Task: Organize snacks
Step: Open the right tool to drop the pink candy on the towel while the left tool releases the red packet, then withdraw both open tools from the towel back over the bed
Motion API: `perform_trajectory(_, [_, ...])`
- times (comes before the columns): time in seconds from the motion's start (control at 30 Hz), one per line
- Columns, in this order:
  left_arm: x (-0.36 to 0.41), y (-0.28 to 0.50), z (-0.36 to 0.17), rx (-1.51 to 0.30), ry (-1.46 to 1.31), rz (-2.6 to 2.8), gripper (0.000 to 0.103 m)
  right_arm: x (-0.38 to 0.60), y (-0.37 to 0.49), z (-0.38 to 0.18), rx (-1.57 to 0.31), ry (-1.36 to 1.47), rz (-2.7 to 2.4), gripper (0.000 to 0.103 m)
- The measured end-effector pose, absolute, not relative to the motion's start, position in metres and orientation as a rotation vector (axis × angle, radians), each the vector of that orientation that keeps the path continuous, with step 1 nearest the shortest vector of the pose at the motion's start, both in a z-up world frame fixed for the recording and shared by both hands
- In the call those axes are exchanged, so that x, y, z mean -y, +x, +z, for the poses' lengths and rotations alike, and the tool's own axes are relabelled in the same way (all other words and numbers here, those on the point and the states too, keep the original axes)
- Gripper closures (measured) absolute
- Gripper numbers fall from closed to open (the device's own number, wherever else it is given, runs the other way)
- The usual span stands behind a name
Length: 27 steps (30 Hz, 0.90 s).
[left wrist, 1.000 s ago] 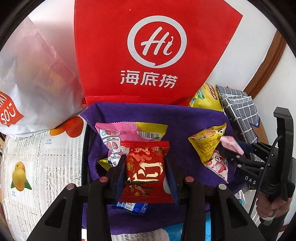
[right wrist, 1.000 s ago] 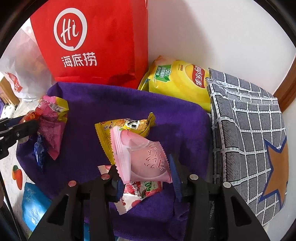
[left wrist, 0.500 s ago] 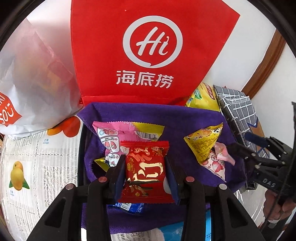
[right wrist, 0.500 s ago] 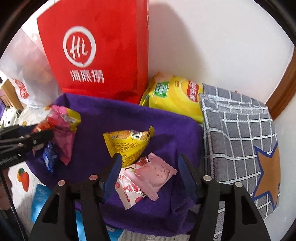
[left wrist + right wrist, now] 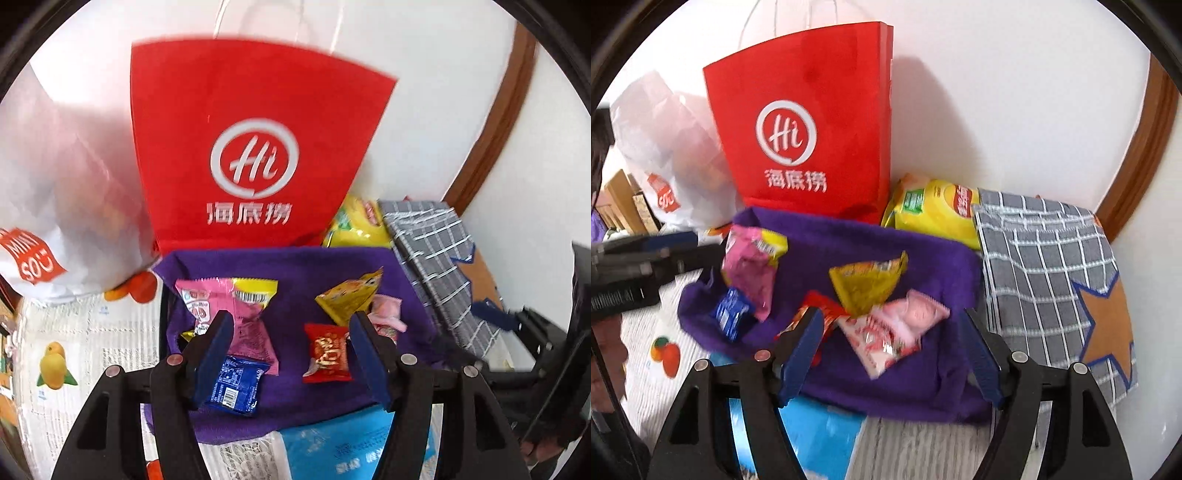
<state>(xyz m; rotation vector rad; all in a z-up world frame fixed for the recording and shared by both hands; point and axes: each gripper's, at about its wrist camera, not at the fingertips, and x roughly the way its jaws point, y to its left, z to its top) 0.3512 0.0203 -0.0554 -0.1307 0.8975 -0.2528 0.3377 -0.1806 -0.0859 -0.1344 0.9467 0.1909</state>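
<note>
Several small snack packets lie on a purple cloth (image 5: 295, 266) (image 5: 923, 251). My left gripper (image 5: 291, 332) hangs above it with jaws opening. The red packet (image 5: 327, 354) lies loose on the cloth below, between the fingers and free of both pads. A blue packet (image 5: 236, 384) and a pink-and-yellow packet (image 5: 229, 310) lie at the left. My right gripper (image 5: 890, 325) is also opening, holding nothing. Below it rest a pale pink packet (image 5: 916, 314), a red-and-white strawberry packet (image 5: 879, 339) and a yellow packet (image 5: 868, 284).
A red paper bag (image 5: 255, 162) stands behind the cloth against the wall, a white plastic bag (image 5: 55, 184) to its left. A yellow crisp bag (image 5: 934, 210) and a grey checked cloth (image 5: 1045, 266) lie at the right. A light blue pack (image 5: 351, 443) sits at the front edge.
The left gripper let go of the red packet, which now lies on the cloth. The right gripper dropped the pale pink packet. Both grippers opened wider and rose away from the cloth.
</note>
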Motion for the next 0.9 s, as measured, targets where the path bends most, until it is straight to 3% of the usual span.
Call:
perform_trajectory(0.33, [-0.024,0.303,-0.004,-0.795,-0.129,-0.225,0.04,0.198,0.263,-0.064,-0.918,-0.084,0.145,0.029])
perform_trajectory(0.9, [-0.063,0.196,-0.032,-0.861,-0.15,-0.101,0.038,0.194,0.175,-0.062,-0.911,0.018,0.213,0.029])
